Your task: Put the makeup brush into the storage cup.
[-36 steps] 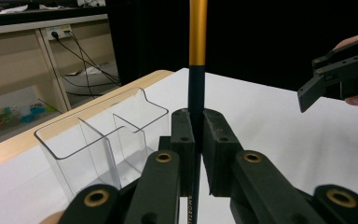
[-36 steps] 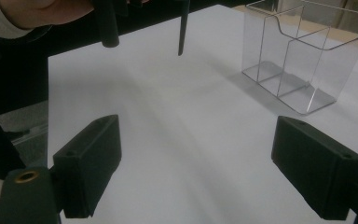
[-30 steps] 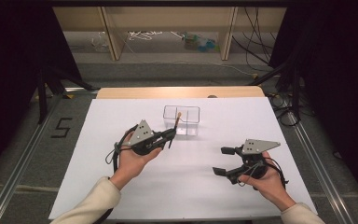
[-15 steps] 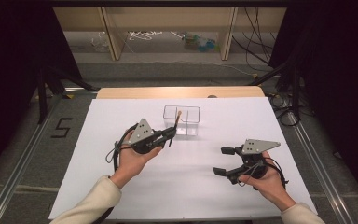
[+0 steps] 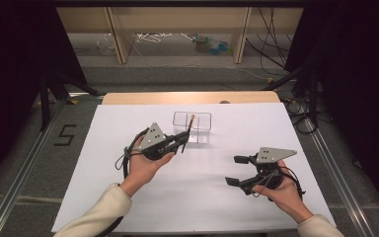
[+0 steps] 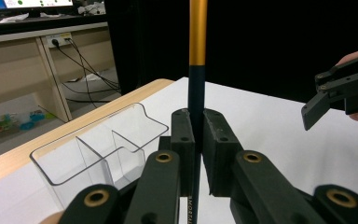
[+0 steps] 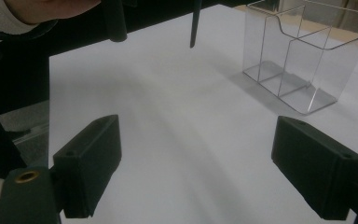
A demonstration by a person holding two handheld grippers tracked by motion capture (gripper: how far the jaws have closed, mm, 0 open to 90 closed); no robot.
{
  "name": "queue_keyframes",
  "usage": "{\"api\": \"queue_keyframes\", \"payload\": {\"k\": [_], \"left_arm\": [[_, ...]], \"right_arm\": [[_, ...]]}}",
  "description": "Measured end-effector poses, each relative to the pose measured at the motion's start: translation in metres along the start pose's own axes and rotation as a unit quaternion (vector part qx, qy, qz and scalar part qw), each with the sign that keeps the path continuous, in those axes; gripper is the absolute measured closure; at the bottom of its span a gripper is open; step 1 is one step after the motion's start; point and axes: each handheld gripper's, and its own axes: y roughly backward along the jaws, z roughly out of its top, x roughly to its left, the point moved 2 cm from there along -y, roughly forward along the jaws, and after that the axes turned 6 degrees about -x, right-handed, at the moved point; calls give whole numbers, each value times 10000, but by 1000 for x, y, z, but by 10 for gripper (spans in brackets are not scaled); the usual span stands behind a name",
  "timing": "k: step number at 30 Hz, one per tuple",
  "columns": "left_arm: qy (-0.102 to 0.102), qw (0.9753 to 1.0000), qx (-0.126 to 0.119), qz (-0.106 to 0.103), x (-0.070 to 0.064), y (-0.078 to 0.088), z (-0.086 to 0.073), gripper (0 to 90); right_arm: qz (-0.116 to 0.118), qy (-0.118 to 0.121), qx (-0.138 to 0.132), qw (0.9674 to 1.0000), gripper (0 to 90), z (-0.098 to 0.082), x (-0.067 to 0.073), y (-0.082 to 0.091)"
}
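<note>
My left gripper [image 5: 181, 140] is shut on a dark pen [image 5: 191, 123] with a gold upper part, holding it nearly upright just left of a clear compartment box [image 5: 200, 129]. In the left gripper view the pen [image 6: 197, 70] rises between the closed pads, with the clear box [image 6: 98, 149] to the left and below. My right gripper [image 5: 233, 171] is held open above the white table, right of centre, with nothing between its jaws. The right gripper view shows its wide-apart pads [image 7: 93, 154], the pen's lower end [image 7: 196, 23] hanging above the sheet and the box [image 7: 303, 51] beyond.
A white sheet [image 5: 202, 202] covers the table, with a wooden edge [image 5: 187, 97] at the far side. Behind the table stand low shelves [image 5: 177, 29] with cables and small items. The right gripper [image 6: 313, 95] shows at the right of the left gripper view.
</note>
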Motion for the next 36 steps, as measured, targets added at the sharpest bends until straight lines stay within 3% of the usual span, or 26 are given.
{"api": "queue_keyframes", "payload": {"k": [36], "left_arm": [[-42, 10000, -47, 19, 2, -10, 5, 828]], "right_arm": [[9, -4, -1, 10000, 165, 0, 0, 0]]}}
